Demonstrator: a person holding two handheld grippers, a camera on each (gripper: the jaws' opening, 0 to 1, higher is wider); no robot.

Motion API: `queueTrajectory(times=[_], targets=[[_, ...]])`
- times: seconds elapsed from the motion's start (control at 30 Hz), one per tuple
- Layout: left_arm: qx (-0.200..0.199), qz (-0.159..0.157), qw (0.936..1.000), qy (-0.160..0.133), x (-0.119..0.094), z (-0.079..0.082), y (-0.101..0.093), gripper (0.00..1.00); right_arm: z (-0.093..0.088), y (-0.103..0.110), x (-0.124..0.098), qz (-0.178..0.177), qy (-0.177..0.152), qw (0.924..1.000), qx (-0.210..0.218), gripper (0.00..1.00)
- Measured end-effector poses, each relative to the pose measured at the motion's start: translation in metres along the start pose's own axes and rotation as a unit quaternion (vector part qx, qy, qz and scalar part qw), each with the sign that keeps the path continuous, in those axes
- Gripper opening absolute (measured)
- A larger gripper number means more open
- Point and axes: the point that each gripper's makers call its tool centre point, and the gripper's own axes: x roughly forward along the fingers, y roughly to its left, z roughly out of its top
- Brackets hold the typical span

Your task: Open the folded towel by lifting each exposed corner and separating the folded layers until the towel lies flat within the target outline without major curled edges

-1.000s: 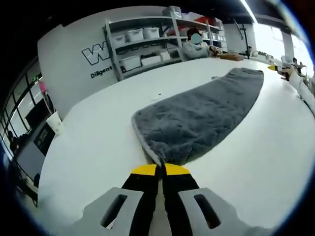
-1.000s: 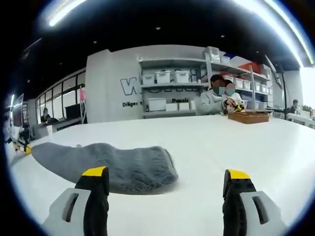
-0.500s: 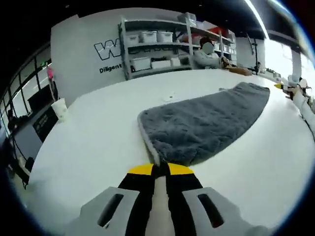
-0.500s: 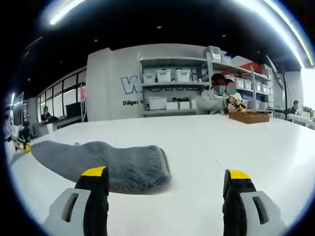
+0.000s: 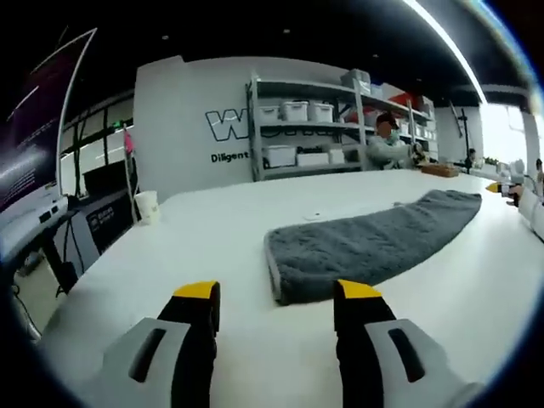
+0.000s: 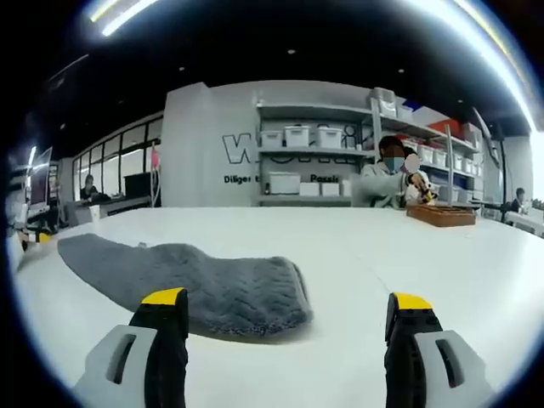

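A grey fluffy towel (image 5: pixel 367 243) lies folded lengthwise on the white table (image 5: pixel 212 255), running away to the right in the left gripper view. My left gripper (image 5: pixel 276 296) stands open just short of the towel's near end, its yellow-tipped jaws wide apart and holding nothing. In the right gripper view the same towel (image 6: pixel 195 282) stretches from the left toward the middle, its rounded end closest. My right gripper (image 6: pixel 285 299) is open too, low over the table, with its left jaw in front of the towel's end. The right gripper's tip (image 5: pixel 495 187) shows far off beside the towel.
Shelves with white bins (image 5: pixel 297 132) line the back wall, where a person (image 6: pixel 387 178) sits at the table's far side. A wooden tray (image 6: pixel 442 214) rests near that person. A paper cup (image 5: pixel 147 206) stands at the table's left edge, with desks beyond.
My left gripper was shut on the towel's near corner; now it is open and has let the towel go, dropping lower and back. The right gripper stayed open, barely shifting.
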Motion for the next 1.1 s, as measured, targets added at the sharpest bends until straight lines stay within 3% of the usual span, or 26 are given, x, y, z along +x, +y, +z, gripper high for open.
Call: queueTrajectory(times=[0.2,0.53,0.7,0.77,1.0,1.1], targets=[[-0.002,0.006,0.9998,-0.016,-0.006,0.004,-0.004,0.78,0.002,0.004,0.001,0.013,-0.011,0.9998,-0.012,0.97],[0.005,-0.037,0.9992,-0.012,-0.012,0.003,-0.012,0.99,-0.004,0.014,0.006,0.035,-0.015,0.9992,-0.011,0.98],[0.020,-0.065,0.9973,-0.027,-0.012,0.008,-0.021,1.00,-0.007,0.032,0.009,0.059,-0.012,0.9979,-0.026,0.98],[0.020,-0.078,0.9966,-0.020,-0.012,0.006,-0.028,1.00,-0.006,0.042,0.011,0.072,-0.018,0.9967,-0.034,0.98],[0.002,-0.094,0.9949,-0.034,-0.015,0.013,-0.029,1.00,-0.001,0.077,0.015,0.105,-0.041,0.9929,-0.038,0.96],[-0.006,-0.095,0.9944,-0.045,-0.018,0.017,-0.028,1.00,-0.003,0.093,0.023,0.115,-0.031,0.9924,-0.033,0.96]])
